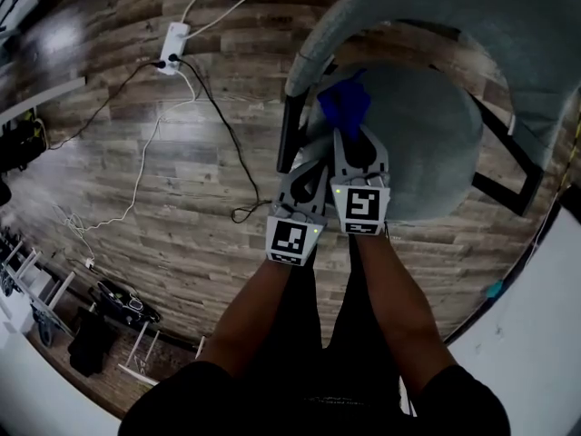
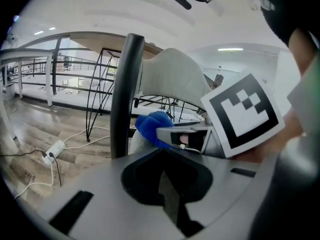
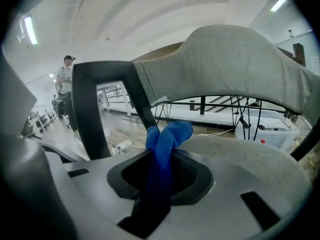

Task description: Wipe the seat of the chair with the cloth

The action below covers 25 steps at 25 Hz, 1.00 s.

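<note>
A grey upholstered chair stands ahead of me, its round seat (image 1: 436, 143) under a curved backrest (image 1: 472, 16) on a black frame (image 1: 289, 130). My right gripper (image 1: 356, 143) is shut on a blue cloth (image 1: 345, 103), held at the seat's left edge. In the right gripper view the cloth (image 3: 165, 144) bunches out from between the jaws, over the seat (image 3: 250, 159). My left gripper (image 1: 313, 173) is just left of the right one, beside the black frame post (image 2: 125, 94), shut with nothing in it. The left gripper view shows the cloth (image 2: 150, 126) and the right gripper's marker cube (image 2: 245, 114).
A white power strip (image 1: 172, 48) with black and white cables (image 1: 218, 125) lies on the wooden floor left of the chair. Dark equipment (image 1: 118, 307) sits at the lower left. A white table edge (image 1: 536, 334) runs along the right. A person (image 3: 65, 79) stands far off.
</note>
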Tool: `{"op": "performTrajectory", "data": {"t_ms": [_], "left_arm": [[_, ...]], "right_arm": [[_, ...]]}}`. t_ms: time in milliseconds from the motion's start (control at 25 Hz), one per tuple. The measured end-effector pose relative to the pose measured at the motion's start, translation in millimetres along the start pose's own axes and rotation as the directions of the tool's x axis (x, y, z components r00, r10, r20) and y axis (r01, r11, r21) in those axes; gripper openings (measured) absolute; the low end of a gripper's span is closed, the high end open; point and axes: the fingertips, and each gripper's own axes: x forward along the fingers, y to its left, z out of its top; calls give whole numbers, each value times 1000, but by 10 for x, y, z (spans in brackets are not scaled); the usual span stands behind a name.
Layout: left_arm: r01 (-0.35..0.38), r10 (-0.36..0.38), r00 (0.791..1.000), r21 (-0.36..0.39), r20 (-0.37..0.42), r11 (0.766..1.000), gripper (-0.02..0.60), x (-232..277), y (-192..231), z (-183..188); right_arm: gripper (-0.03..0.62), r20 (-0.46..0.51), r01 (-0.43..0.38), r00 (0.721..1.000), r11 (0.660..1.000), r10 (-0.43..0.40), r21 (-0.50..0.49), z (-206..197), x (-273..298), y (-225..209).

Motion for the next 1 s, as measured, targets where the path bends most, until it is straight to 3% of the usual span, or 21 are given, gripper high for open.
{"op": "performTrajectory", "data": {"t_ms": [280, 480, 680, 1000], "left_arm": [[20, -20, 1000, 19, 0, 1000, 2, -156, 127, -56], [15, -15, 1000, 30, -4, 999, 2, -204, 146, -71], [19, -20, 1000, 60, 15, 998, 2, -213, 32, -9], [15, -16, 1000, 47, 21, 999, 2, -122, -121, 29]], "right_arm": [[91, -45, 18, 999, 1000, -19, -21, -151, 33, 172], [91, -65, 57, 996, 998, -58, -20, -182, 43, 83], [91, -41, 47, 998, 999, -47, -19, -194, 13, 48], [91, -45, 81, 996, 997, -80, 14, -234, -97, -141]]}}
